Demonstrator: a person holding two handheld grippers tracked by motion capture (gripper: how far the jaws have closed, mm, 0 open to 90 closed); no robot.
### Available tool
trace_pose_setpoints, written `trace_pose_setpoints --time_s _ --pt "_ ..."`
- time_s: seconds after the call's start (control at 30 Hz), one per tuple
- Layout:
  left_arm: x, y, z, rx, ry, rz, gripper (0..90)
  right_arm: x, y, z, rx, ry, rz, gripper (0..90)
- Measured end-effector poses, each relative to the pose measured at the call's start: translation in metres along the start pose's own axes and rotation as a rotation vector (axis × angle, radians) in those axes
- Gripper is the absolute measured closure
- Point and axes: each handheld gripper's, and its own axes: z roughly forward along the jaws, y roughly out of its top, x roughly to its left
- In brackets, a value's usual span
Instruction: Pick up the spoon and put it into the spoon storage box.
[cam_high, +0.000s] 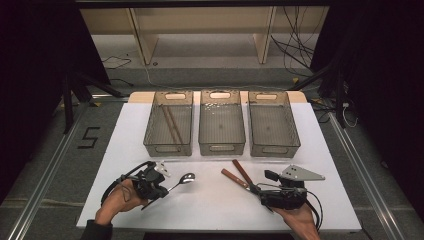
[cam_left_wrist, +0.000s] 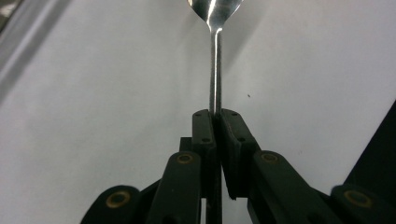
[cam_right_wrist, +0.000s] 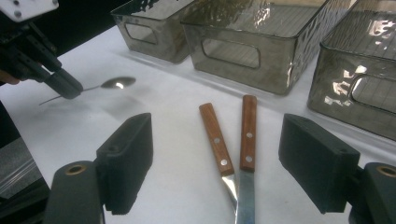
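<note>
High view, left to right: on the floor left of the white surface (cam_high: 220, 210) I read one mark, a black figure "5" (cam_high: 89, 137); I can read no other writing or brand. My left hand (cam_high: 119, 199) comes in from the bottom edge, its forearm angled up and to the right, holding the left tool (cam_high: 161, 190) low over the near left of the surface. That tool is pressed together on the thin handle of a metal spoon (cam_high: 186, 178); the spoon's bowl points up and right. Beyond stand three clear bins in a row: the left bin (cam_high: 169, 125) holds two long brown sticks, with the middle bin (cam_high: 221, 124) and the right bin (cam_high: 273, 125) beside it. Two wooden-handled knives (cam_high: 239, 175) lie just before the bins, right of centre. My right hand (cam_high: 300, 217) rises from the bottom right, its right tool (cam_high: 256, 189) pointing left toward the knife blades. In the right gripper view this tool's jaws are spread wide, pinching nothing, with the knives lying between them.
</note>
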Motion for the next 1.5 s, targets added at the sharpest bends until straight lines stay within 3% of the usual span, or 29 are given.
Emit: trace_pose_setpoints --time_s 0.07,0.27,0.43,0.83,1.0,1.5 --pt "0.001 0.001 -0.003 -0.031 -0.001 -0.024 84.3 0.000 0.000 0.000 0.001 0.000 0.005 26.9" --pt "0.003 0.006 -0.014 -0.114 -0.005 -0.041 84.3 0.000 0.000 0.000 -0.003 0.000 0.005 26.9" --pt "0.008 0.016 -0.022 -0.173 0.015 -0.068 84.3 0.000 0.000 0.000 -0.005 0.001 0.005 26.9" --pt "0.024 0.066 -0.032 -0.285 0.024 -0.100 84.3 0.000 0.001 0.000 -0.004 0.006 0.003 26.9" --pt "0.034 0.083 -0.034 -0.336 0.004 -0.132 84.3 0.000 0.001 0.001 -0.004 0.008 0.002 26.9" --pt "0.060 0.145 -0.033 -0.393 -0.034 -0.204 84.2 0.000 0.001 0.000 -0.009 0.014 0.003 26.9"
